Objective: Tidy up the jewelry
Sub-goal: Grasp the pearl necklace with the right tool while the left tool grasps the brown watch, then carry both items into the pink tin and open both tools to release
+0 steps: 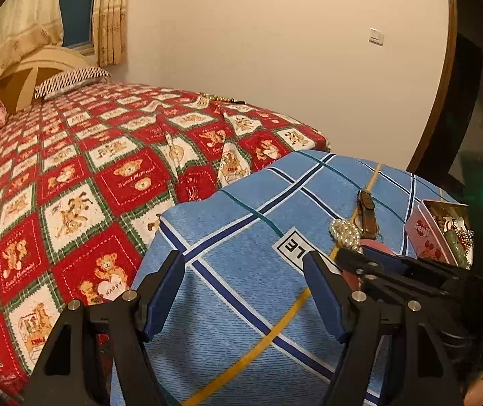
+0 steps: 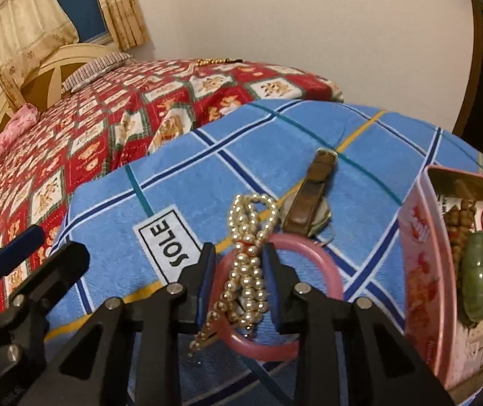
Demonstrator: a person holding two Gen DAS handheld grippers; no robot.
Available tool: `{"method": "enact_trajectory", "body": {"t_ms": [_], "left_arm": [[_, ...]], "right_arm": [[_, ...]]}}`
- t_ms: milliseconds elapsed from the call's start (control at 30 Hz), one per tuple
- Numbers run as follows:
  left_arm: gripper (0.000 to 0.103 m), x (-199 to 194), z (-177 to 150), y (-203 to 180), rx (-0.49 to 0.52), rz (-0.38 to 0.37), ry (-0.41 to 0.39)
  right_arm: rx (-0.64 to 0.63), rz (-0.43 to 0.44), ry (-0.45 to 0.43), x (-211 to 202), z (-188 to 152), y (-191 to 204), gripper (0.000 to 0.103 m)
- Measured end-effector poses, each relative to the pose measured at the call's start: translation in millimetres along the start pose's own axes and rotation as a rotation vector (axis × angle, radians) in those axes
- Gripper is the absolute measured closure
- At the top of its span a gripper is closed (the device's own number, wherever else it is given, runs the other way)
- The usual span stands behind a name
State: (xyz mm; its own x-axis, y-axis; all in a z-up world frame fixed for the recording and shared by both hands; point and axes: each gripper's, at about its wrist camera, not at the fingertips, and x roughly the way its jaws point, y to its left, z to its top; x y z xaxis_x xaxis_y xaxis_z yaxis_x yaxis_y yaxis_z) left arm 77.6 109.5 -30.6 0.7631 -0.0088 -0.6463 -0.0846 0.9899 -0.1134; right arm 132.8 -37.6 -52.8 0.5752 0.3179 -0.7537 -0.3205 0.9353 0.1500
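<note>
A string of pearls lies bunched across a pink bangle on the blue checked towel. My right gripper straddles the pearls. A sliver of the bangle shows between the left pad and the beads, so the jaws stand open around them. A brown-strapped watch lies just beyond. The pink tin at the right holds a green jade bangle and beads. In the left wrist view my left gripper hovers wide open over the towel, left of the pearls and the right gripper.
The towel covers a raised surface at the foot of a bed with a red teddy-bear quilt. A gold bead chain lies at the bed's far edge. A striped pillow and a headboard stand at the far left; a wall runs behind.
</note>
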Motion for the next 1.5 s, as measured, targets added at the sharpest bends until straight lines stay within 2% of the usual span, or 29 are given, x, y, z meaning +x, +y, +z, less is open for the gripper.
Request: {"method": "enact_trajectory", "body": {"t_ms": [67,267,400,467,567,700,867,933,1000,1100,1133,1233,1467,1500], "left_arm": [[0.031,1,0,2,-0.012,-0.002,0.006],[0.031,5,0,-1,-0.001,-0.007,0.023],[0.031,7,4,-7,0.016,-0.043,0.021],[0.031,8,7,-13,0.045,-0.053,0.009],[0.031,11,16,-27,0.09,-0.083,-0.018],[0.031,28,38,-61,0.153,-0.144,-0.022],[0.031,61,52,-112,0.237,-0.235,0.031],[0.037,78,52,-128,0.276,-0.227,0.067],[0.057,93,50,-136,0.301,-0.229,0.115],[0.073,113,45,-139,0.303,-0.223,0.198],[0.081,110,48,-137,0.288,-0.237,0.175],[0.083,109,49,-129,0.258,-0.264,0.179],[0.083,67,59,-100,0.17,-0.28,0.039],[0.086,60,60,-94,0.159,-0.276,0.023]], "right_arm": [[0.008,0.016,-0.007,-3,-2,-2,0.087],[0.078,0.06,-0.114,-32,-11,-18,0.087],[0.156,0.082,-0.226,-64,-12,-40,0.087],[0.175,0.061,-0.285,-79,-10,-48,0.087],[0.191,-0.019,-0.351,-94,-10,-63,0.087],[0.203,-0.118,-0.375,-97,-11,-82,0.087],[0.244,-0.139,-0.39,-100,-13,-94,0.087],[0.246,-0.143,-0.393,-101,-14,-96,0.087],[0.257,-0.136,-0.393,-101,-14,-98,0.087],[0.258,-0.137,-0.391,-103,-15,-101,0.087],[0.259,-0.133,-0.39,-102,-15,-102,0.087],[0.261,-0.133,-0.379,-101,-15,-102,0.087],[0.273,-0.127,-0.408,-106,-15,-106,0.087],[0.276,-0.125,-0.411,-106,-16,-106,0.087]]}}
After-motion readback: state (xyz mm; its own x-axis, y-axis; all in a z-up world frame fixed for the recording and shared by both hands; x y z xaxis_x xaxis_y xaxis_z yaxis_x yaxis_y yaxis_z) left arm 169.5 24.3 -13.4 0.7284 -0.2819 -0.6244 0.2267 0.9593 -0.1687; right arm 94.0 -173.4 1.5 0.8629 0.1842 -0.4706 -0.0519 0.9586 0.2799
